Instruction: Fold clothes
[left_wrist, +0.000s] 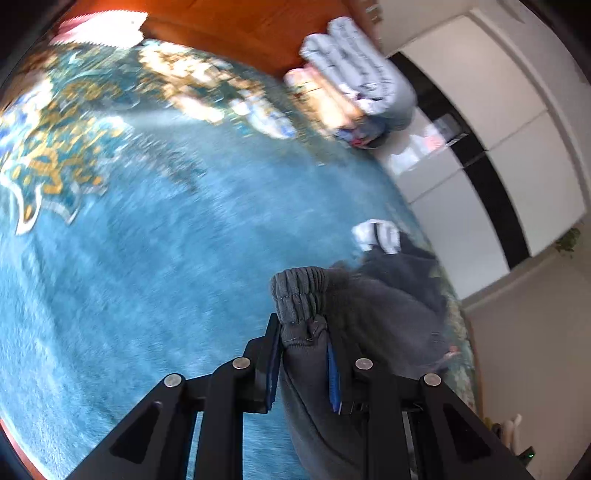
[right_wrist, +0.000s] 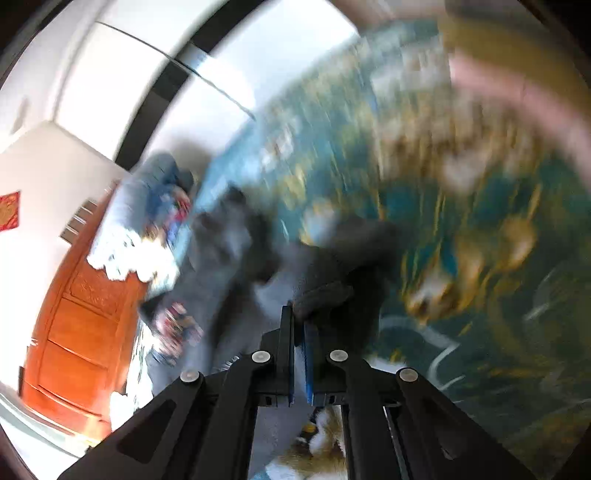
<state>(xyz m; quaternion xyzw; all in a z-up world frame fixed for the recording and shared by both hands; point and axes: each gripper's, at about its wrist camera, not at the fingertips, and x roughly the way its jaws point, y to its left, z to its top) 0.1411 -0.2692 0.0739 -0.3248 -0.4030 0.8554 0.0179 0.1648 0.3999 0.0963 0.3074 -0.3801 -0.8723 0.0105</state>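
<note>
A dark grey garment (left_wrist: 388, 306) with a ribbed elastic band (left_wrist: 299, 291) lies bunched on the blue patterned rug (left_wrist: 147, 266). My left gripper (left_wrist: 301, 330) is shut on the fabric just below that band, and the cloth hangs down between the blue pads. The right wrist view is blurred. There my right gripper (right_wrist: 300, 319) has its jaws almost touching, pinching a dark fold of the grey garment (right_wrist: 332, 273) at the tips. More of the garment stretches away to the left (right_wrist: 225, 266).
A stack of folded light clothes (left_wrist: 362, 85) (right_wrist: 144, 206) sits at the rug's edge by orange wooden panelling (left_wrist: 240, 26) (right_wrist: 85, 314). White cabinet fronts (left_wrist: 480, 122) stand beyond. A small white cloth (left_wrist: 376, 232) lies behind the grey garment.
</note>
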